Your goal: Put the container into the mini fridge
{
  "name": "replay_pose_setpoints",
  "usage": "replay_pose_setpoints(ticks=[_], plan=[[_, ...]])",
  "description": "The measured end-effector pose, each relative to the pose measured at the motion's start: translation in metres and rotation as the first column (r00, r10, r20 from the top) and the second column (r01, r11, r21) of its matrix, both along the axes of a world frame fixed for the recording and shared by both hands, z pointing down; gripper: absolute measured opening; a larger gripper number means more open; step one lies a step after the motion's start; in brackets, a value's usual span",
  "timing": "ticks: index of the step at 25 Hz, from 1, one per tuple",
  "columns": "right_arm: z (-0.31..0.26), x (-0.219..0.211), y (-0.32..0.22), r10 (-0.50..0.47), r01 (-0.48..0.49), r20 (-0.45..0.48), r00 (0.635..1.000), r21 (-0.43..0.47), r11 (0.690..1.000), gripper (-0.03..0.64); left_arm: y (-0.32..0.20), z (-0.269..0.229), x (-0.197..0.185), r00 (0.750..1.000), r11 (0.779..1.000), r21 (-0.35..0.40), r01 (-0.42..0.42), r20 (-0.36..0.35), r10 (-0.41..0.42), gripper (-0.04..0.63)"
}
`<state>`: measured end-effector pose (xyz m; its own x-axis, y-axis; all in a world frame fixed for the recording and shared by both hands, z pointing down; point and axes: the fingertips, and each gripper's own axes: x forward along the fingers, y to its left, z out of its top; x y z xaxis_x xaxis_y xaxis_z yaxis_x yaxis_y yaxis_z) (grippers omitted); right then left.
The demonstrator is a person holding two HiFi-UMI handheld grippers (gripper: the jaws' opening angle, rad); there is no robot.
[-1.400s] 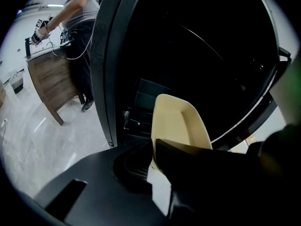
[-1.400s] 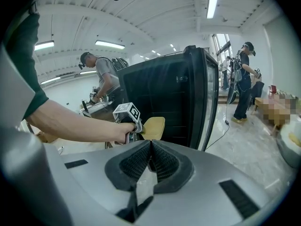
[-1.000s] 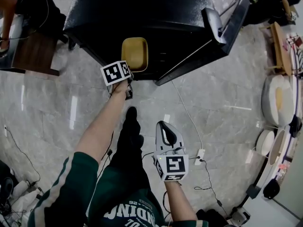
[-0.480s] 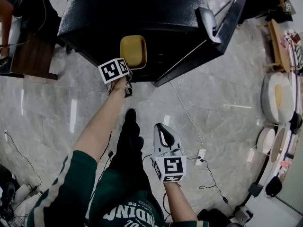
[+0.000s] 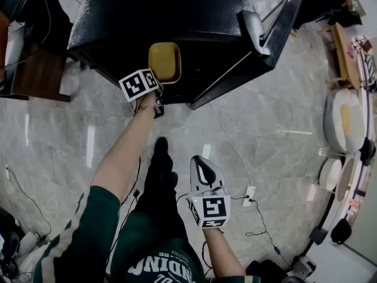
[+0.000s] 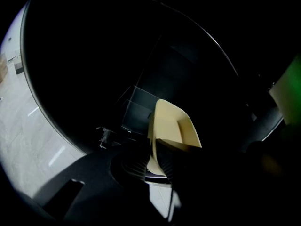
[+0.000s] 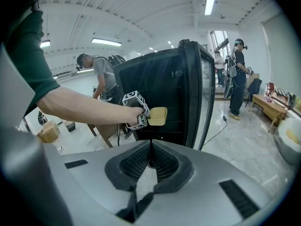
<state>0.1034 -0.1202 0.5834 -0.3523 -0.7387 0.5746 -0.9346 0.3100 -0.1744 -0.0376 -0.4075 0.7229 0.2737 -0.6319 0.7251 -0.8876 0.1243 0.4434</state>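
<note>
The left gripper (image 5: pixel 156 91) has its fingers closed on the edge of the yellow container (image 5: pixel 164 61) and holds it up off the floor (image 5: pixel 283 158). The container is right at the open front of the black mini fridge (image 5: pixel 165 10) - its far end pokes into the dark inside. The fridge door (image 5: pixel 277 28) swings out wide on the fridge's right side. The right gripper (image 7: pixel 150 166) is well back from the fridge - its fingers are pressed together with nothing between them.

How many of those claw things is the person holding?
2. The left claw grips the yellow container at the open mini fridge; the right claw, shut and empty, hangs beside the person's leg.
</note>
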Motion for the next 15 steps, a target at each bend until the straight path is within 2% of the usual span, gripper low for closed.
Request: replay_pose_setpoints(ticks=[15], plan=[[0.002,0.01,-0.01,-0.002,0.002,-0.006,1.0,-0.006,1.0,0.035,-0.022,0.002,0.007,0.996,0.998,-0.005,0.069,-0.05,-0.069,0.034]])
